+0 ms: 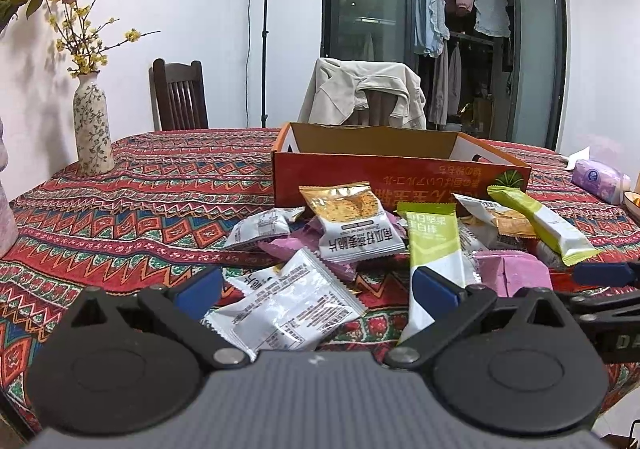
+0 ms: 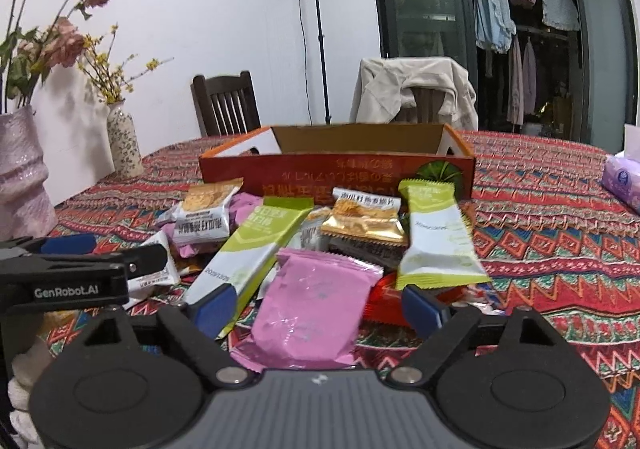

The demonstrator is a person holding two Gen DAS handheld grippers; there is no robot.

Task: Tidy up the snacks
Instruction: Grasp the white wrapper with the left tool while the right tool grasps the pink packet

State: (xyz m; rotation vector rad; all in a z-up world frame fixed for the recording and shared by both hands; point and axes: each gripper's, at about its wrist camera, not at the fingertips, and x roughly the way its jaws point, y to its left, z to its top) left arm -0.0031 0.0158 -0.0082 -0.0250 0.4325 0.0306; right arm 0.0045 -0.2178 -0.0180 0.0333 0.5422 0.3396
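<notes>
A pink snack packet (image 2: 312,313) lies between the spread fingers of the right gripper (image 2: 318,307), not yet pinched; the left gripper (image 1: 318,289), also released, straddles a white packet (image 1: 280,309). The snacks sit heaped on the patterned counter (image 1: 140,201) before an open orange box (image 2: 340,165). The slick, overlapping wrappers could slip from the fingers or drag neighbours along.

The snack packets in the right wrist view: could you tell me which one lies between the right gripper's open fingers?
The pink packet, plain and glossy, lies between the right gripper pads; the green-and-white bars and gold packets lie farther off.
</notes>
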